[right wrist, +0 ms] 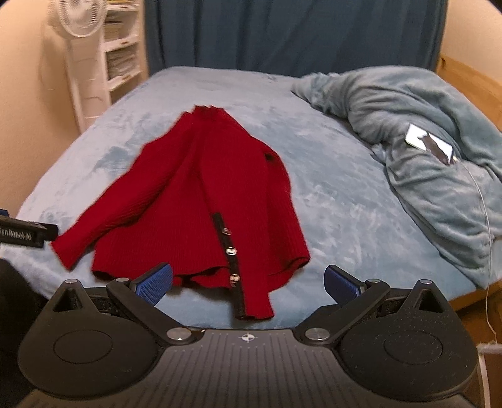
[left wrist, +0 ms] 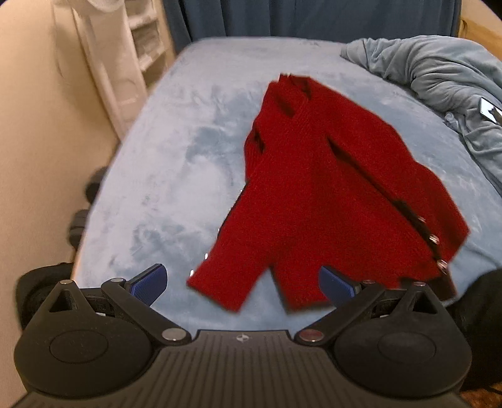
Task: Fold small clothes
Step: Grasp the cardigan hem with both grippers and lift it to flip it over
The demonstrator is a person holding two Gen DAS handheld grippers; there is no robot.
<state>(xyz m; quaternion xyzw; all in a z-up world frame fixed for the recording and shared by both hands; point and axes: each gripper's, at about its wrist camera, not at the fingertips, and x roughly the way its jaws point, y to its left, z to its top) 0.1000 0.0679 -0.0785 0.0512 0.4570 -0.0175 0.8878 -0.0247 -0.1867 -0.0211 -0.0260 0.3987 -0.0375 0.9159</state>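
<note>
Red cardigan [right wrist: 200,201] lies spread front-up on the bed [right wrist: 329,201], hem toward both cameras, one sleeve [right wrist: 103,207] angled out to its left; a flat layout like this likely sets it up for folding. Left gripper [left wrist: 241,284] and right gripper [right wrist: 248,282] both hang above the near hem with jaws spread wide and empty, probably lining up for a first grasp.

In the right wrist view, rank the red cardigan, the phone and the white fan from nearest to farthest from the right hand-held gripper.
1. Red cardigan, its hem just ahead of the open right hand-held gripper.
2. Phone, right side, on the rumpled blanket.
3. White fan, far left corner, beyond the bed.
</note>
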